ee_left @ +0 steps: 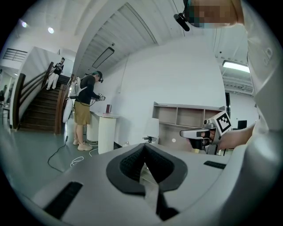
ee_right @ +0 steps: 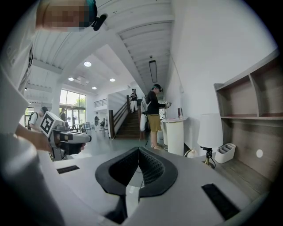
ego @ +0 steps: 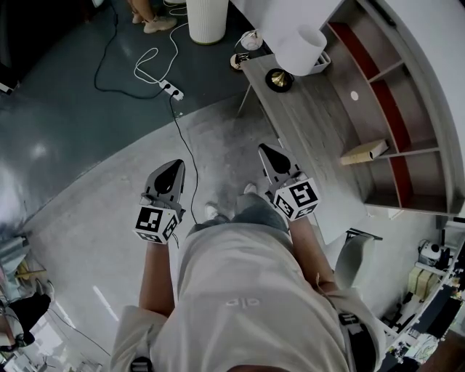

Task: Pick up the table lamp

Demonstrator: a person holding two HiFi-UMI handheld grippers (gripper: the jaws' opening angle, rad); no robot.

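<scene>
The table lamp has a white shade (ego: 300, 49) and a brass base (ego: 279, 80); it stands at the far end of a grey wooden desk (ego: 312, 131). It also shows ahead in the left gripper view (ee_left: 152, 128) and to the right in the right gripper view (ee_right: 210, 131). My left gripper (ego: 176, 164) (ee_left: 143, 148) is over the floor, well short of the desk, jaws together and empty. At the desk's near edge my right gripper (ego: 266, 149) (ee_right: 138, 150) is shut with nothing in it, still far from the lamp.
A white desk organizer (ego: 320, 62) stands beside the lamp. A shelf unit (ego: 392, 109) lines the desk's right side. On the floor lie a power strip (ego: 171, 90) and cables. A white pedestal (ego: 207, 20) stands beyond, with a person (ee_left: 84, 110) at it.
</scene>
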